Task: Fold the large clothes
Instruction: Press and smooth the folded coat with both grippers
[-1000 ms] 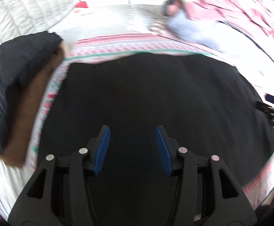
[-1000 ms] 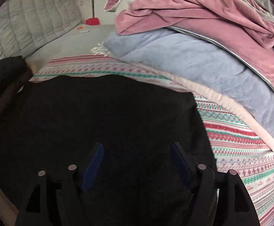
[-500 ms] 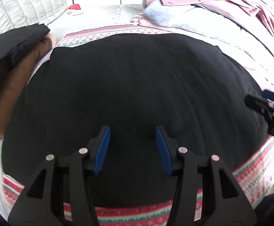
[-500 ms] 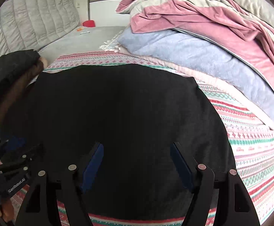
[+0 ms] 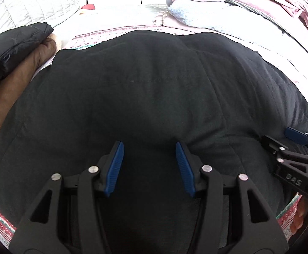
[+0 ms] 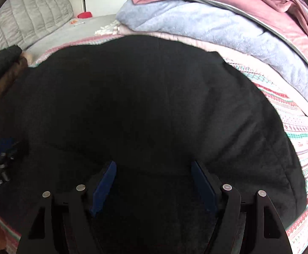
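A large black garment (image 5: 154,89) lies spread flat on a patterned red, green and white blanket (image 6: 302,135); it also fills the right wrist view (image 6: 143,105). My left gripper (image 5: 149,148) is open and empty, low over the garment's near part. My right gripper (image 6: 154,167) is open and empty over the garment's near part too. The right gripper shows at the right edge of the left wrist view (image 5: 289,148). The left gripper shows dimly at the left edge of the right wrist view (image 6: 1,154).
A folded black jacket on a brown garment (image 5: 11,42) lies at the left. A pile of pink, blue and grey bedding (image 6: 228,21) rises at the back right. A grey quilted headboard (image 6: 31,17) and a small red object (image 6: 85,14) are at the far left.
Both grippers have come closer to the black garment, which now fills more of each view. Both stay open and empty.
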Demonstrator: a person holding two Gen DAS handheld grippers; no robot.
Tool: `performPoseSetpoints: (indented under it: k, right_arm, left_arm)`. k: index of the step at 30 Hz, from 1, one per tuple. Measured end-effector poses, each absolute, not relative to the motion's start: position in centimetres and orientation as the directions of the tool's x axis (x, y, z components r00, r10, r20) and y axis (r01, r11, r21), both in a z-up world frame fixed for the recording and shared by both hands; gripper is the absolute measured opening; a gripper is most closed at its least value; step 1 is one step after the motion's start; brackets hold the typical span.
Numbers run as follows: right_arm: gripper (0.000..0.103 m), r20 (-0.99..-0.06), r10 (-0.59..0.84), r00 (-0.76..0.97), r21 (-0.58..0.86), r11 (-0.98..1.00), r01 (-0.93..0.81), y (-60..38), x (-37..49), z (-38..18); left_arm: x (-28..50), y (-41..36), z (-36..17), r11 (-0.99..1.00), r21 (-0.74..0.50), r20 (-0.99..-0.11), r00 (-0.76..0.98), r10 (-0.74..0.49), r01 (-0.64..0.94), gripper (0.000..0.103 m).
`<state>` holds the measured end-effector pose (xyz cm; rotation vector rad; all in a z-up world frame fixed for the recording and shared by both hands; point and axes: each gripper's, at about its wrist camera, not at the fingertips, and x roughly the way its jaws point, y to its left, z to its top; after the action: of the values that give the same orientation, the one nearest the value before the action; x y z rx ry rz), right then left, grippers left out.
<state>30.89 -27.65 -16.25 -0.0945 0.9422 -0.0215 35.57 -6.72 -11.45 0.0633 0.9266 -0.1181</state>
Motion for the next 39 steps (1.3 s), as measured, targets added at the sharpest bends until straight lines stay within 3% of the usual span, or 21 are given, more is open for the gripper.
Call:
performPoseSetpoints:
  k: [11, 17, 22, 39]
  right_arm:
    - [0.077, -0.761, 0.024, 0.648, 0.017, 1.000, -0.017, -28.8, 26.5, -13.4]
    - [0.083, -0.773, 0.055, 0.632, 0.099, 0.995, 0.033, -32.6, 22.5, -12.1]
    - [0.083, -0.782, 0.146, 0.606, 0.241, 0.967, 0.079, -37.3, 20.1, -12.2]
    - [0.083, -0.809, 0.212, 0.549, 0.347, 0.925, 0.154, -41.0, 20.3, -14.0]
  left_arm:
    - [29.8, -7.6, -7.6, 0.984, 0.025, -0.776, 0.623, -0.093, 0.178, 0.054]
    - [26.4, -8.1, -8.0, 0.975, 0.042, -0.784, 0.612, -0.103, 0.218, 0.056]
    - [25.9, -8.8, -8.7, 0.968, 0.080, -0.777, 0.623, -0.089, 0.239, 0.056]
    - [27.9, -10.5, -10.0, 0.973, 0.100, -0.799, 0.600, -0.045, 0.207, 0.056]
